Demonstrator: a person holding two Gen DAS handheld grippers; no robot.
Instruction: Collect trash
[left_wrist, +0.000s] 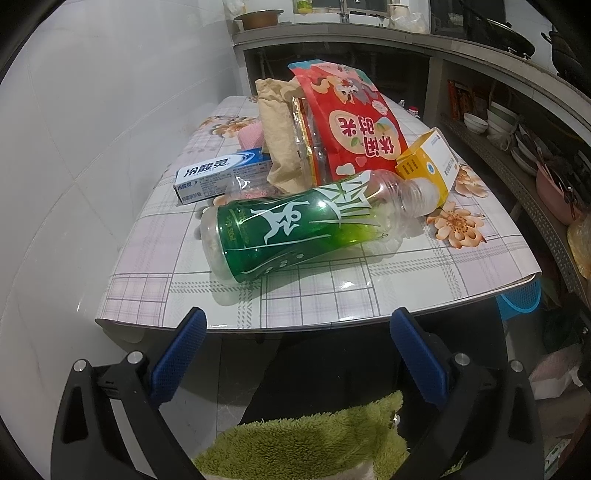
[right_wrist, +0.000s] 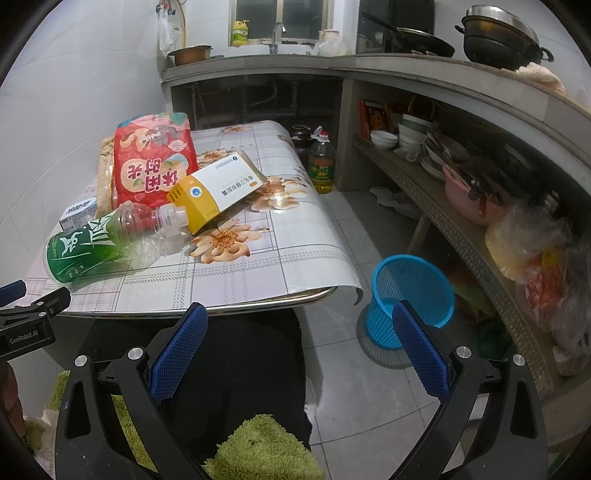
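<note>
Left wrist view shows the left gripper (left_wrist: 295, 332) spread and empty short of the tabletop's (left_wrist: 369, 295) near edge, where the green bottle (left_wrist: 295, 229) lies; the right gripper (right_wrist: 299, 328) is also spread, the blue basket (right_wrist: 410, 295) on the floor off the right corner. Nothing looks collected; next comes closing on the bottle

Glossy plastic bottle (left_wrist: 295, 229), glossy tablecloth (left_wrist: 369, 288)

Green-labelled plastic bottle (left_wrist: 295, 225) on side, neck touching yellow box (left_wrist: 428, 162); red snack bag (left_wrist: 354, 125), toothpaste box (left_wrist: 221, 175), possibly paper wrapper (left_wrist: 277, 133) behind.
</note>
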